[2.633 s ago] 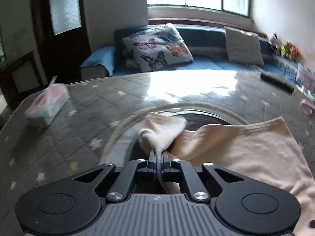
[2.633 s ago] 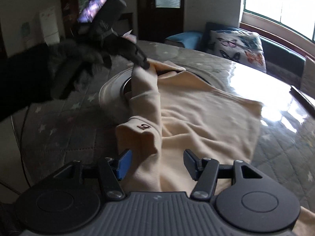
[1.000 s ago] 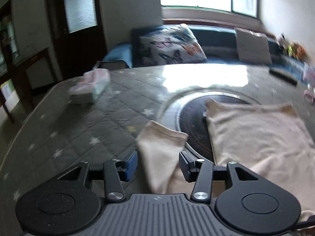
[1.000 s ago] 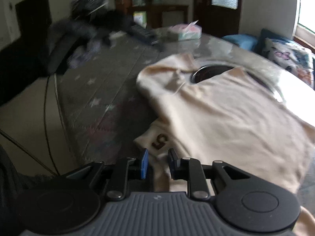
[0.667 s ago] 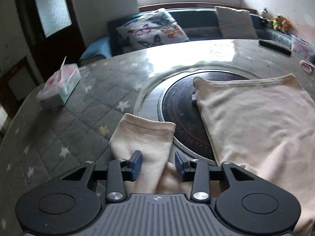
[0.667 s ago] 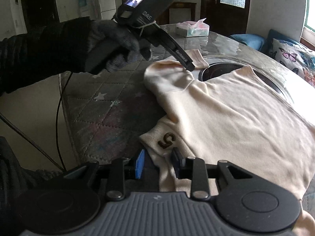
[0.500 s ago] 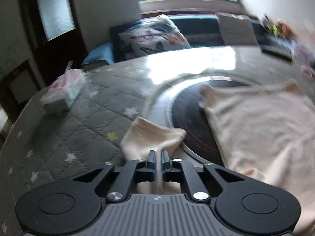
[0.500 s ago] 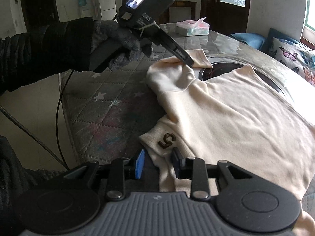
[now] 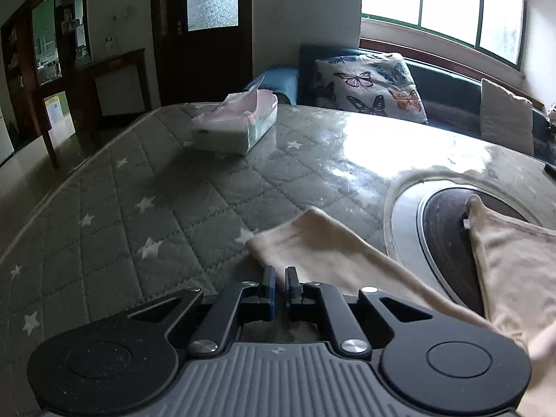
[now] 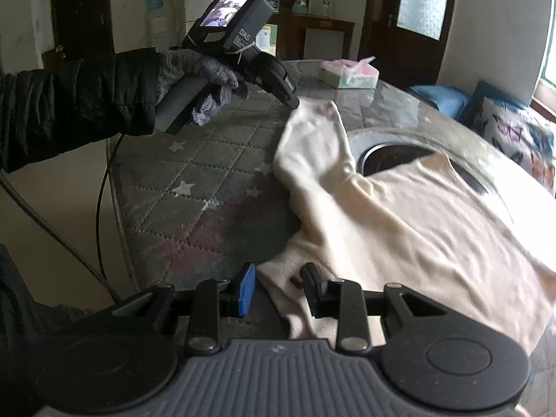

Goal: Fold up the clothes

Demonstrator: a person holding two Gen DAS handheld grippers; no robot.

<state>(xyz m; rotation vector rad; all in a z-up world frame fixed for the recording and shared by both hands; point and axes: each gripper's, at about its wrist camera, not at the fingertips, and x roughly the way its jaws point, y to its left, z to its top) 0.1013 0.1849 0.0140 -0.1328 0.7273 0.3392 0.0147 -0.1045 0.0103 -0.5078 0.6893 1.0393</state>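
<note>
Right wrist view shows the cream shirt [image 10: 410, 222] spread flat over the quilted table [image 10: 194, 180], unfolded so far. Beside that table's round inset [image 9: 441, 205], the left gripper [image 10: 293, 102] pinches the sleeve [image 9: 326, 243] edge; the right gripper [image 10: 278, 290], jaws apart, straddles the near corner.

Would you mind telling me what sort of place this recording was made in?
Most likely a home living or dining room: a sofa with a butterfly cushion below a window, a tissue box on the quilt-covered table.
</note>
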